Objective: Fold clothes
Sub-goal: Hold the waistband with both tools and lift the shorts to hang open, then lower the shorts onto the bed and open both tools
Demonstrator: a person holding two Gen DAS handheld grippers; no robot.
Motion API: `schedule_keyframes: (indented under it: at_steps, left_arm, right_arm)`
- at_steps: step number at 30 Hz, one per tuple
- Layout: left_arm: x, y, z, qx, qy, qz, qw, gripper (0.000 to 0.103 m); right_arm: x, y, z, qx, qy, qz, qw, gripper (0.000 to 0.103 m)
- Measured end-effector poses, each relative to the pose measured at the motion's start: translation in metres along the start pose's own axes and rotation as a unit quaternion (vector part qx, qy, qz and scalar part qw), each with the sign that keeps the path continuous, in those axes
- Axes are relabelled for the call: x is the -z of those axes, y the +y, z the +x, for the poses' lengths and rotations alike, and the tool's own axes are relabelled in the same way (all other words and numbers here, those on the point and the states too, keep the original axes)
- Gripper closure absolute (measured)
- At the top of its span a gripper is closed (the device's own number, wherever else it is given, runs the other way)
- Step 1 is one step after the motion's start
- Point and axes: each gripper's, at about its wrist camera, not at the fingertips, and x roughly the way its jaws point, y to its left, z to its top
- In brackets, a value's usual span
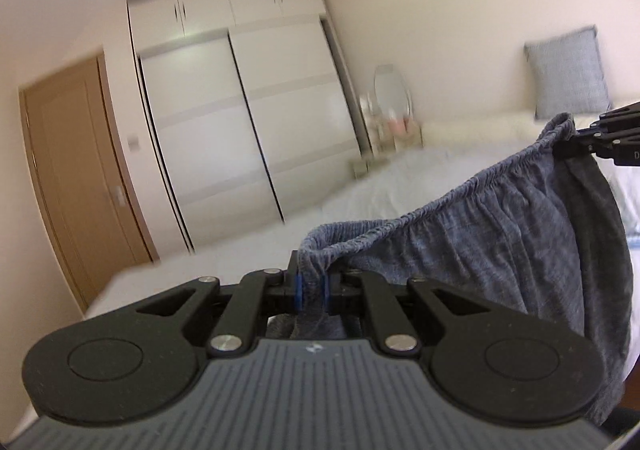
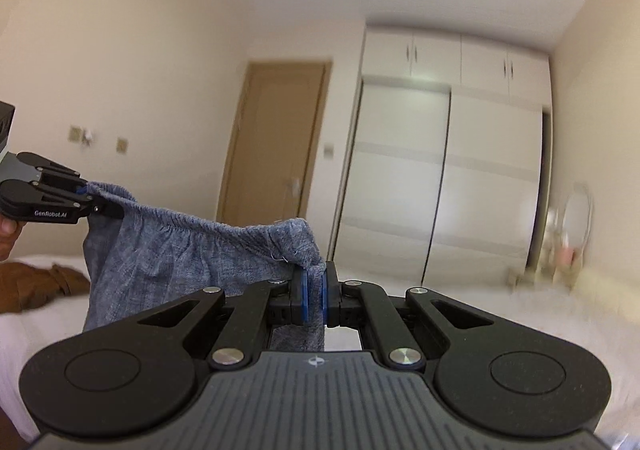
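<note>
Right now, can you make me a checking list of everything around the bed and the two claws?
Surface: white bed, bare where visible.
Job's things: blue-grey shorts held up in the air by the elastic waistband.
Clutter: brown garment lying on the bed.
Grippers: left claw and right claw each shut on a waistband end.
Cables: nothing seen.
Surroundings: white wardrobe, wooden door, grey pillow, oval mirror.
</note>
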Motion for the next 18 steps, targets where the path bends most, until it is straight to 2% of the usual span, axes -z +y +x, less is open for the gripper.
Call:
schedule_keyframes:
  at_steps: [2, 4, 8, 11, 12, 14, 18]
  left_arm:
    - [0.012, 0.000, 0.024, 0.000, 0.023, -0.004, 0.9997, 0.096]
    - [0.014, 0.000, 0.037, -0.006, 0.030, -0.004, 0.9995, 0.096]
    - [0.003, 0.011, 0.058, -0.030, 0.015, 0.004, 0.9994, 0.096]
    - [0.006, 0.019, 0.108, -0.048, 0.027, 0.012, 0.9984, 0.096]
    - [0.011, 0.021, 0.124, -0.049, 0.037, 0.010, 0.9981, 0.096]
    - [0.027, 0.024, 0.170, -0.047, 0.073, -0.003, 0.9962, 0.095]
    - [0.075, 0.023, 0.271, -0.038, 0.166, -0.023, 0.9851, 0.093]
  right_arm:
    - [0.017, -0.006, 0.024, 0.000, 0.027, 0.007, 1.000, 0.099]
    - [0.028, -0.011, 0.045, 0.001, 0.044, 0.010, 0.999, 0.099]
    - [0.031, -0.018, 0.079, 0.011, 0.041, 0.006, 0.999, 0.099]
    - [0.031, -0.025, 0.106, 0.021, 0.034, 0.002, 0.999, 0.099]
    - [0.032, -0.028, 0.115, 0.024, 0.032, 0.001, 0.999, 0.099]
    - [0.044, -0.038, 0.154, 0.031, 0.058, 0.012, 0.998, 0.099]
    - [0.091, -0.060, 0.242, 0.032, 0.154, 0.042, 0.987, 0.094]
